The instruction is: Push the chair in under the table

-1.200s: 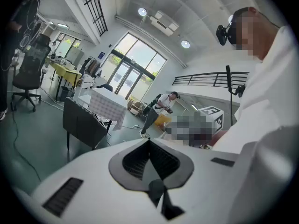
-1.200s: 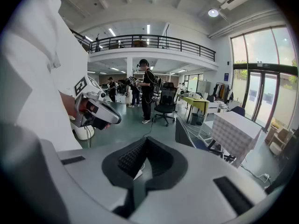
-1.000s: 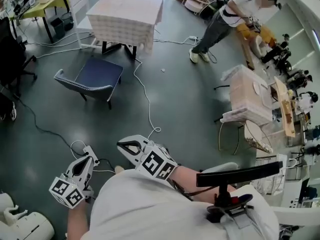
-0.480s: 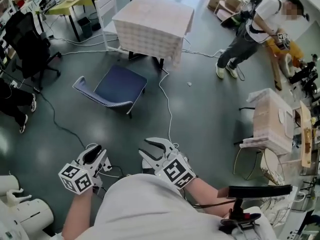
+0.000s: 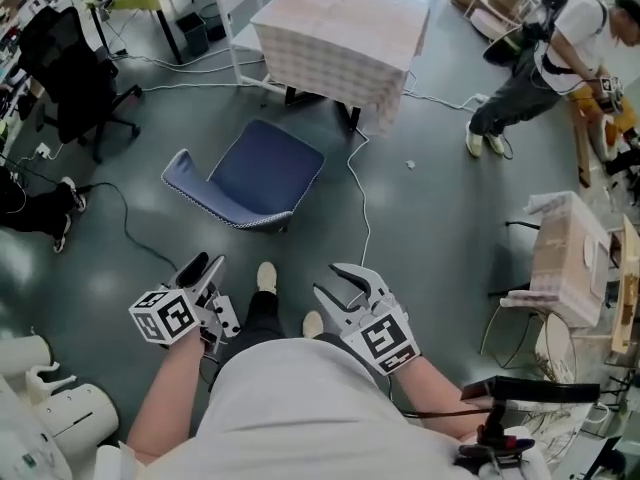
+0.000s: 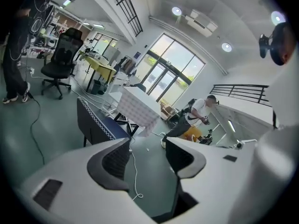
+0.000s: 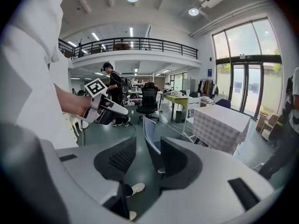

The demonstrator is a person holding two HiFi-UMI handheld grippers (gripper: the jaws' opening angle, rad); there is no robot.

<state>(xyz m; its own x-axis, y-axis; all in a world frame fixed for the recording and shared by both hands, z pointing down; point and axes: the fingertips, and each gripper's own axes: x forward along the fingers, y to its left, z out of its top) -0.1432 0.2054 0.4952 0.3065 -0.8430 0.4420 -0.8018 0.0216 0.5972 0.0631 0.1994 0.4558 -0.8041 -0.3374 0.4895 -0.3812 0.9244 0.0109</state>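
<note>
A blue chair (image 5: 262, 167) stands on the grey floor, pulled out from the table with the checked cloth (image 5: 340, 23), its backrest (image 5: 205, 196) toward me. Both grippers hang short of it, apart from the backrest. My left gripper (image 5: 204, 269) has its jaws opening with nothing between them. My right gripper (image 5: 346, 280) is likewise opening and empty. The left gripper view shows the chair (image 6: 96, 122) and table (image 6: 138, 107) beyond the left gripper (image 6: 147, 155). In the right gripper view the chair (image 7: 149, 130) sits past the right gripper (image 7: 147, 158), the table (image 7: 222, 124) to its right.
A white cable (image 5: 360, 203) runs along the floor from the table toward my feet. A black office chair (image 5: 75, 73) stands at left. A person (image 5: 550, 53) bends over at the far right. A covered stand (image 5: 568, 258) is at right, white equipment (image 5: 50, 418) at bottom left.
Both grippers have gone from shut to open. I have walked closer: the chair and table now lie nearer and more central in the head view.
</note>
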